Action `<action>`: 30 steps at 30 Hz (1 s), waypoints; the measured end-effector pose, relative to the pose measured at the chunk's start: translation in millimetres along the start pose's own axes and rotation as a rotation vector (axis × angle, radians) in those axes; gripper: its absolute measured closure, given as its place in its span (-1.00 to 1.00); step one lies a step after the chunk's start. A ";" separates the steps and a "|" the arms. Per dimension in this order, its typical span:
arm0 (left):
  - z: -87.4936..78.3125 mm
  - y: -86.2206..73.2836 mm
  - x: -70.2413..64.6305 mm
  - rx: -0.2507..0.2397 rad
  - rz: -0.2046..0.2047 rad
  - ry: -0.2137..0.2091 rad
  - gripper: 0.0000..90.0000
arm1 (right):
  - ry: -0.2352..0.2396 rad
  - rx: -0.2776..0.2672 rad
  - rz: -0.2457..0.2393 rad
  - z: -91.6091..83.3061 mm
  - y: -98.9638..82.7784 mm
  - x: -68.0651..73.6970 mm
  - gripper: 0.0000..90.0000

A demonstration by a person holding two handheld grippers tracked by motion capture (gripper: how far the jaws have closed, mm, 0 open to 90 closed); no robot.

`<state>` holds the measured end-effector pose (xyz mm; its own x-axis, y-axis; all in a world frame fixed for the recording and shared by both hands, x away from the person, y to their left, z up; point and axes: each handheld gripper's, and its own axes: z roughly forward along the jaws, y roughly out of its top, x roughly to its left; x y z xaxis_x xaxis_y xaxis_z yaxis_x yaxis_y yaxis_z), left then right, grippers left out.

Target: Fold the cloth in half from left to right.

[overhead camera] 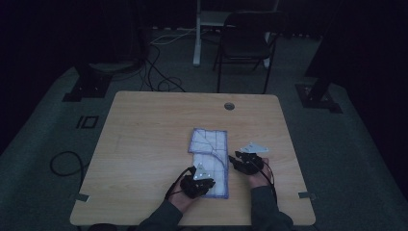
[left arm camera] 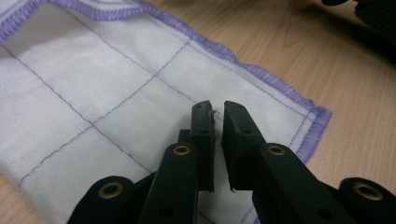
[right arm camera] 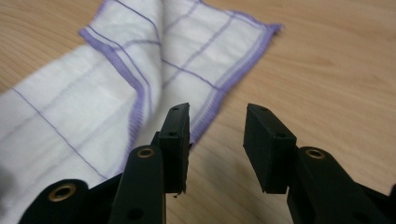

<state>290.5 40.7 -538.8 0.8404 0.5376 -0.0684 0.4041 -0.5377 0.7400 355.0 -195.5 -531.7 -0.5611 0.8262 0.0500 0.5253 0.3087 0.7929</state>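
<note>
A white cloth (overhead camera: 210, 153) with purple stitched lines and a purple hem lies flat on the wooden table (overhead camera: 144, 144), its far part folded over. My left gripper (overhead camera: 198, 180) rests over the cloth's near end. In the left gripper view its jaws (left arm camera: 217, 105) stand almost together, a thin slit between them and nothing in it, above the cloth (left arm camera: 107, 88) near a hemmed corner. My right gripper (overhead camera: 248, 161) sits just right of the cloth. It is open (right arm camera: 217, 112), one jaw over the cloth's (right arm camera: 70, 116) hem, the other over bare wood.
A round cable hole (overhead camera: 229, 106) sits near the table's far edge. Beyond the table stand a dark folding chair (overhead camera: 245, 41) and a white post (overhead camera: 197, 33), with cables (overhead camera: 159, 72) on the floor. Another cable loop (overhead camera: 65, 163) lies left of the table.
</note>
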 end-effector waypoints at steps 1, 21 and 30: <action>-1.5 -0.7 -0.6 -0.010 0.002 0.004 0.80 | 0.003 -0.005 -0.004 -0.3 1.5 1.2 0.36; -34.1 -23.7 23.0 -0.029 -0.009 0.113 0.50 | 0.095 -0.075 -0.127 13.2 41.4 43.6 0.32; -31.8 -29.6 21.6 -0.021 -0.016 0.104 0.48 | 0.138 -0.069 -0.199 33.0 61.6 60.7 0.32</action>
<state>285.2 88.9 -540.9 0.7914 0.6112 -0.0114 0.4088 -0.5152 0.7533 374.4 -110.8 -499.8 -0.7339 0.6785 -0.0327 0.3530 0.4221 0.8350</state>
